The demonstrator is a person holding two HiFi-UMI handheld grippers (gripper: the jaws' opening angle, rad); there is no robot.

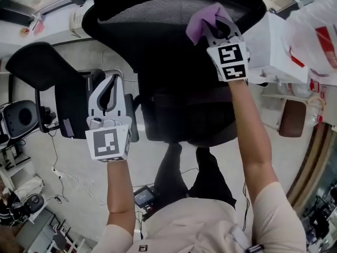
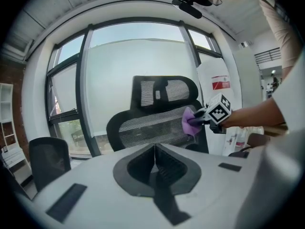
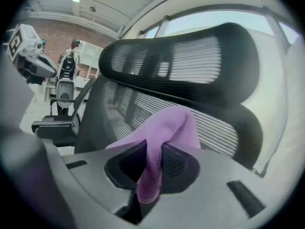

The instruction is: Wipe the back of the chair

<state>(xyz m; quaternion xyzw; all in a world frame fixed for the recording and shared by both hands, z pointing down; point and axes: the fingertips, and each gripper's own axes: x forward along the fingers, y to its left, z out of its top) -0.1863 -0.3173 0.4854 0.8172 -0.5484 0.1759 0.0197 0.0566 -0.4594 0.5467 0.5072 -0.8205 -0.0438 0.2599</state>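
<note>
Purple cloth, pinched in right gripper, lies against mesh backrest at upper centre; left gripper, jaws together and empty, hangs lower left. Good wiping needs steady pressure, overlapping strokes.

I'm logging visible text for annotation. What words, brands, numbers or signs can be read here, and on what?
No text is readable.
Red-and-white sign beyond the black mesh office chair: too blurred.
Red print on the white plastic bag: unreadable.
The left gripper and right gripper carry square marker patterns, no letters.
Purple cloth: no label shows.
</note>
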